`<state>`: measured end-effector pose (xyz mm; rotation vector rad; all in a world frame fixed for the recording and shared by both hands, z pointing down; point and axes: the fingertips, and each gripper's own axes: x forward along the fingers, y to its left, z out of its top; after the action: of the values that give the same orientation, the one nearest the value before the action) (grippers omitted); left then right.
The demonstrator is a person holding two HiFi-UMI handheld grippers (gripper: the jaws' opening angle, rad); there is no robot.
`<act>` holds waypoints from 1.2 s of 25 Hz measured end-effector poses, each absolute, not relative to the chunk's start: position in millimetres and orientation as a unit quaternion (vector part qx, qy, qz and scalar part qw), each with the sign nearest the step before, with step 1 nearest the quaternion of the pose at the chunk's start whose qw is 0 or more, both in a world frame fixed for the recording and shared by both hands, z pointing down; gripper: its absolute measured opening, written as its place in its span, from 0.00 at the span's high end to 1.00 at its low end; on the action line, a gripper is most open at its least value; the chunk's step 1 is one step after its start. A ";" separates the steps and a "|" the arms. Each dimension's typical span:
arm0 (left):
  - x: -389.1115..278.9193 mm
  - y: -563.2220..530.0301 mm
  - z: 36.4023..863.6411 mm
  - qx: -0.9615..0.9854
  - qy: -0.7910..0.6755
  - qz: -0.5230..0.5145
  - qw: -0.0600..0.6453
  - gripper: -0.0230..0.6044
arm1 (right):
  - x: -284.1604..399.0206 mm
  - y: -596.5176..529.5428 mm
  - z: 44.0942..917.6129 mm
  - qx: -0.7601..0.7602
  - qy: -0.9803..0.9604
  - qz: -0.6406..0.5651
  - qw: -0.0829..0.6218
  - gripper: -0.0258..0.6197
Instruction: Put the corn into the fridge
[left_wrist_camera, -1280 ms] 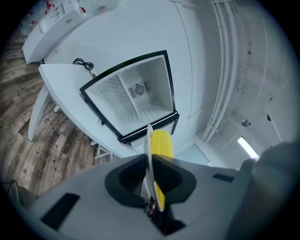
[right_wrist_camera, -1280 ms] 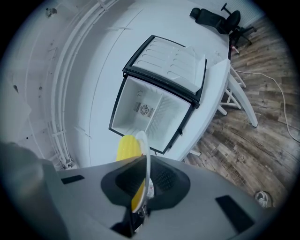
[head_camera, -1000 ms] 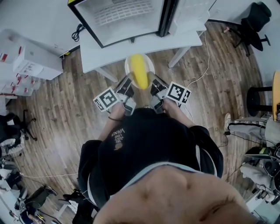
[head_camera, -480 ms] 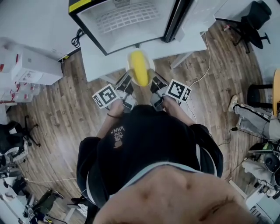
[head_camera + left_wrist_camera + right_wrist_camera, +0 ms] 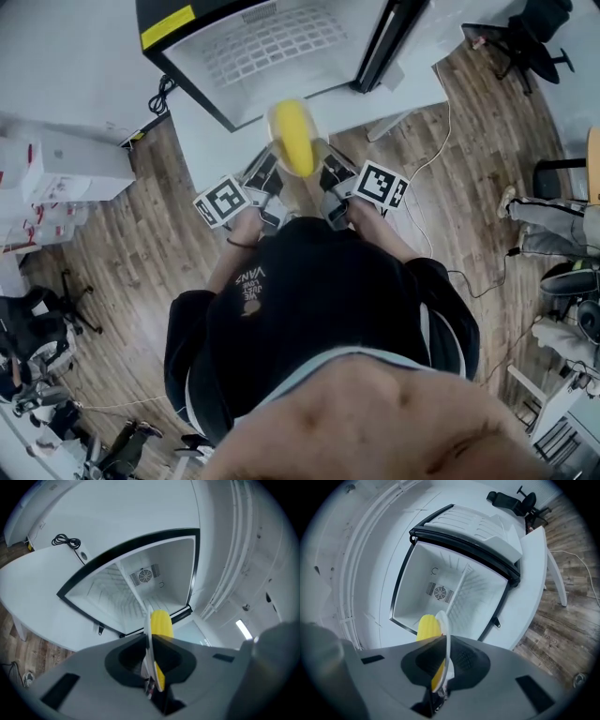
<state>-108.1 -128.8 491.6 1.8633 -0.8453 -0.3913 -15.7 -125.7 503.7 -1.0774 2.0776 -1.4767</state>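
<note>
Only the gripper views show the grips. The left gripper's [image 5: 150, 670] fingers pinch the plate's [image 5: 148, 630] left rim, and the right gripper's [image 5: 440, 670] fingers pinch its right rim. The corn [image 5: 293, 139] lies on the plate, held before the open fridge [image 5: 272, 42] on the desk [image 5: 202, 131]. A cable [image 5: 65, 541] lies on the desk to the left, and an office chair [image 5: 513, 501] stands far right.

Corn [image 5: 293, 139] on plate [image 5: 274, 125], before fridge [image 5: 272, 42]; fridge on table [image 5: 202, 131].
</note>
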 end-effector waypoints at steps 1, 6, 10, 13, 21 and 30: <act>-111.4 -132.7 491.0 0.774 -0.347 -0.160 0.505 0.89 | -19.0 -129.0 503.4 -0.384 0.736 -0.524 0.189 0.92; -120.4 -150.6 490.5 0.785 -0.329 -0.148 0.504 0.89 | -28.5 -142.2 503.8 -0.398 0.727 -0.519 0.207 0.92; -120.4 -155.4 493.9 0.788 -0.320 -0.139 0.507 0.89 | -29.0 -144.2 507.6 -0.409 0.717 -0.520 0.220 0.92; -109.0 -163.4 493.6 0.788 -0.315 -0.136 0.510 0.89 | -17.6 -150.3 507.2 -0.416 0.713 -0.519 0.223 0.92; -81.4 -186.8 490.3 0.786 -0.318 -0.143 0.510 0.89 | 10.6 -175.3 503.4 -0.411 0.719 -0.516 0.219 0.92; -90.9 -220.4 483.1 0.776 -0.334 -0.162 0.509 0.89 | 1.9 -214.7 496.3 -0.394 0.730 -0.520 0.205 0.92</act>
<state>-90.9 -220.4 483.1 1.8700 -0.8042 -0.3893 1.9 -214.7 496.3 -1.0991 2.0349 -1.4484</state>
